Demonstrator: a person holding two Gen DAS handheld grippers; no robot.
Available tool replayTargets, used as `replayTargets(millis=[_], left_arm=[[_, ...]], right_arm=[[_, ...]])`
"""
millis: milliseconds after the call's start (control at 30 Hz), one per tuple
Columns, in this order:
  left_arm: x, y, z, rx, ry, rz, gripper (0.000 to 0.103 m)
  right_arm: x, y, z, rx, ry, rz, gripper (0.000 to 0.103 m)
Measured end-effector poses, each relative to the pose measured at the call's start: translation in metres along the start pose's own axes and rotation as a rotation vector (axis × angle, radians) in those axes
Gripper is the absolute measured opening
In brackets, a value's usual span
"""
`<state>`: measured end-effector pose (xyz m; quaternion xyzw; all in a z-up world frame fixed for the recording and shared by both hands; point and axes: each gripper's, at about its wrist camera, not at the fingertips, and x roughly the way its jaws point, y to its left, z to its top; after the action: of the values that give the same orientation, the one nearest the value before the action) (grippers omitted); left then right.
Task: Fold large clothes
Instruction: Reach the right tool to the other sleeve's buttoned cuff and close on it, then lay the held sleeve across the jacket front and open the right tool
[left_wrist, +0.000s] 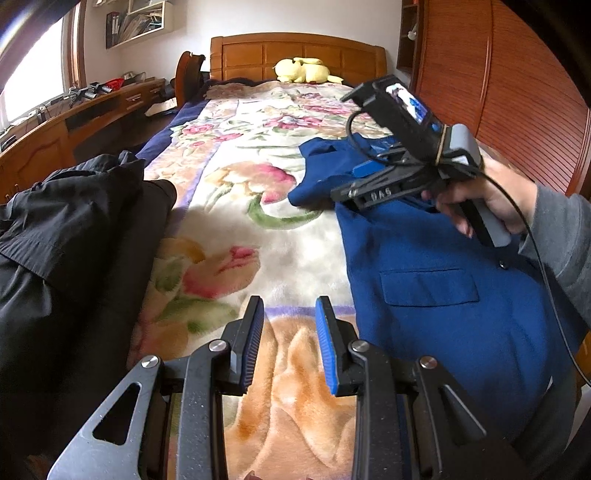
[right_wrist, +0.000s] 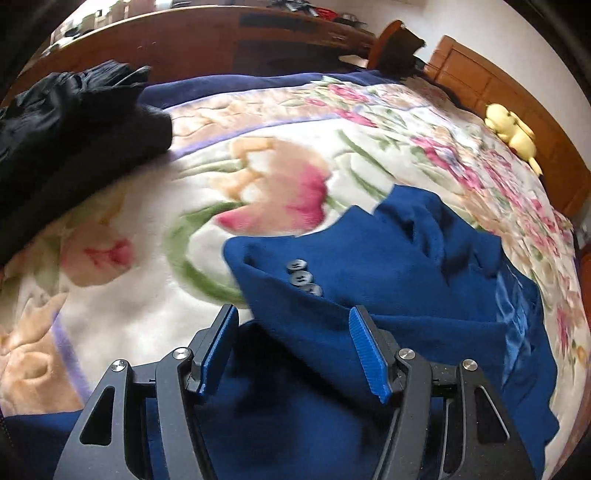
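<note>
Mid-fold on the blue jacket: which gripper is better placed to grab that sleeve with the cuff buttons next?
Right. The right gripper is open just short of the blue jacket's buttoned sleeve. The left gripper is open over bare floral blanket, beside the jacket.

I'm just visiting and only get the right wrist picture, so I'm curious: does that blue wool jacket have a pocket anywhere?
Observer: Yes. The left wrist view shows a flap pocket on the blue wool jacket, nearer the person than your frame reaches.
Operator: Who holds the tool I'm looking along?
Observer: A bare hand in a grey sleeve grips the right gripper over the jacket.
Operator: Is there a second tool?
Observer: The left gripper hangs open above the floral fleece blanket, touching no cloth.
Operator: Anything on the wall?
Observer: A white wall shelf of papers and binders hangs left of the wooden headboard.
</note>
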<state>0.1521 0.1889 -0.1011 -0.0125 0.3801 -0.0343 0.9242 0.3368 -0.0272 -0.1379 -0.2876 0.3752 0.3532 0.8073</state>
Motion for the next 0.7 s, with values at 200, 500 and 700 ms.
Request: replayTargets(millis=[200, 500, 700], left_arm=[[-0.004, -0.013, 0.003, 0.01, -0.009, -0.014, 0.03], [-0.007, -0.047, 0.021, 0.041, -0.042, -0.065, 0.03], [0.009, -0.074, 0.038, 0.069, -0.042, -0.097, 0.03]], right_arm=[[-0.045, -0.01, -0.011, 0.035, -0.15, -0.03, 0.005], [-0.188, -0.071, -0.129, 0.265, -0.391, -0.109, 0.005], [-0.195, -0.097, -0.238, 0.353, -0.178, -0.237, 0.02]])
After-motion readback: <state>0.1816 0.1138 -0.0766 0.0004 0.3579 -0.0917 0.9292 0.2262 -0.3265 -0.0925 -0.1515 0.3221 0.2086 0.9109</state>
